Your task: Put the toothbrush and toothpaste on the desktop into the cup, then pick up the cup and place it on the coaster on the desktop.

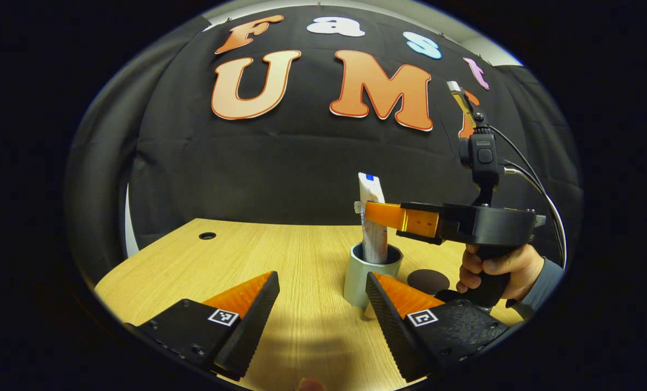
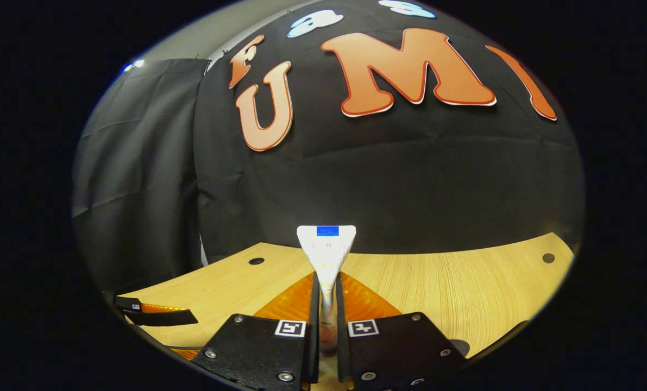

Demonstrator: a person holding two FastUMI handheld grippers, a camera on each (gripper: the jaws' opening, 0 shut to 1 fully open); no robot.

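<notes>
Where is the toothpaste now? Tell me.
In the left gripper view the toothpaste stands upright, its lower end in the cup at table centre, pinched by the right gripper; the coaster lies just right of the cup.

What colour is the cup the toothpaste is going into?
Pale grey-green, with a dark inside; the cup shows best in the left gripper view.

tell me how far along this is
Done: nothing that can be confirmed; whether the toothbrush is in the cup is hidden. In hand: the right gripper, jaws shut on the toothpaste, holds it upright in the cup's mouth. The left gripper hangs open. Left: release, then move the cup to the coaster.
</notes>
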